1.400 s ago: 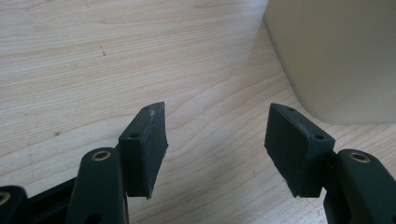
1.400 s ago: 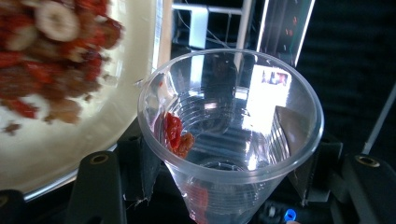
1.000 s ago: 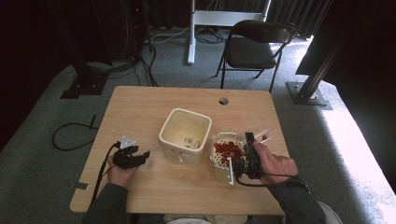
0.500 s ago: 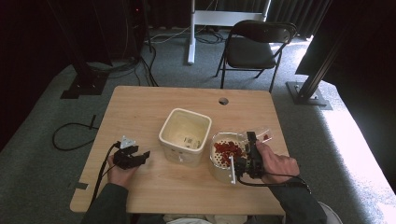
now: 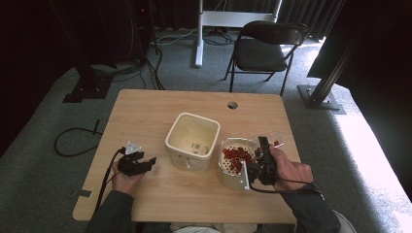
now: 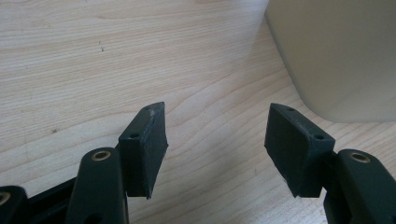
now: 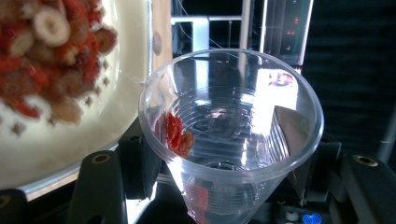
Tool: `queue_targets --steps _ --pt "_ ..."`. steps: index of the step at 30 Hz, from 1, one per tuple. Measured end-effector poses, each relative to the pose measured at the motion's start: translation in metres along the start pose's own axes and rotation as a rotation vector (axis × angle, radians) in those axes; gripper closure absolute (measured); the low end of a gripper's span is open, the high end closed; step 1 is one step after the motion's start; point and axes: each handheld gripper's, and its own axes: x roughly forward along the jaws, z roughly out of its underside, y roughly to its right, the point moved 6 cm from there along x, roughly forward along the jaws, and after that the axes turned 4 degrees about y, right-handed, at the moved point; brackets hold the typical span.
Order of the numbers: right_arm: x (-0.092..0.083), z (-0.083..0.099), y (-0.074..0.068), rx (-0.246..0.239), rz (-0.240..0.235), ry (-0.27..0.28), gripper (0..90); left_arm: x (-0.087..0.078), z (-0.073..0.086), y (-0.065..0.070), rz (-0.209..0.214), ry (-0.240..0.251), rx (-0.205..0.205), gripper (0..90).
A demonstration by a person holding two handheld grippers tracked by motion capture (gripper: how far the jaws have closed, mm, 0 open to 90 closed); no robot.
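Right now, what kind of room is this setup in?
Probably a lab or studio set up for recording, not a kitchen: a bare wooden table on grey carpet, black curtains behind, a folding chair, and loose cables across the floor.

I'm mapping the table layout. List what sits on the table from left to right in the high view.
left gripper → square cream container → round bowl of red pieces → right gripper, shut on a clear plastic cup tipped toward the bowl.
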Motion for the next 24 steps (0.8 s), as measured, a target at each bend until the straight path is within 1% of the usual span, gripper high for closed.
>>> queue_targets --steps 1,2,3,4,5,6,7,8,9,11,15,17,19,20,22,23,24 --pt "0.0 0.002 0.004 0.047 0.014 -0.014 36.4 0.0 0.0 0.0 0.002 0.004 -0.001 39.4" --pt "0.0 0.001 0.003 0.081 -0.007 0.008 36.4 0.0 0.0 0.0 0.001 0.004 0.001 39.4" --pt "-0.001 0.0 0.0 0.045 -0.018 0.019 36.4 0.0 0.0 0.0 -0.001 0.001 0.002 39.4" --pt "0.0 0.003 0.002 0.044 0.002 -0.002 36.4 0.0 0.0 0.0 0.0 0.001 0.0 39.4" --pt "0.001 0.004 0.005 0.096 0.007 -0.003 36.4 0.0 0.0 0.0 0.001 0.002 -0.001 39.4" --pt "0.0 0.002 0.003 0.115 -0.019 0.026 36.3 0.0 0.0 0.0 0.0 0.001 0.0 39.4" --pt "-0.001 0.0 0.0 0.098 -0.031 0.031 36.2 0.001 0.001 0.0 -0.002 -0.003 0.001 39.4" --pt "0.0 0.0 -0.001 0.101 -0.03 0.028 36.1 0.001 0.001 0.0 0.0 -0.004 -0.001 39.4" --pt "0.001 0.0 0.0 0.127 -0.031 0.029 36.1 0.001 0.001 0.0 0.0 -0.003 0.002 39.4" --pt "0.001 0.001 0.004 0.202 -0.024 0.04 35.8 0.001 0.0 0.0 0.0 -0.002 0.004 39.4" --pt "0.001 0.001 0.01 0.366 -0.043 0.096 34.9 0.0 0.0 0.0 -0.001 0.0 0.005 39.4" --pt "0.001 0.003 0.013 0.43 -0.048 0.114 34.4 -0.001 0.0 0.0 -0.001 0.001 0.004 39.4" --pt "0.001 0.005 0.018 0.509 -0.052 0.141 34.3 -0.001 0.0 0.0 0.0 0.0 0.003 39.4" --pt "0.002 0.007 0.021 0.562 -0.065 0.157 34.2 0.0 0.0 0.0 0.0 -0.001 0.004 39.4" --pt "0.003 0.012 0.029 0.65 -0.087 0.187 34.2 0.0 0.0 0.0 -0.001 -0.001 0.006 39.4" --pt "0.004 0.013 0.031 0.679 -0.095 0.195 34.2 0.0 0.0 0.0 -0.001 -0.001 0.006 39.4" --pt "0.005 0.015 0.034 0.719 -0.105 0.209 34.2 0.0 0.0 0.0 -0.001 0.0 0.006 39.4"
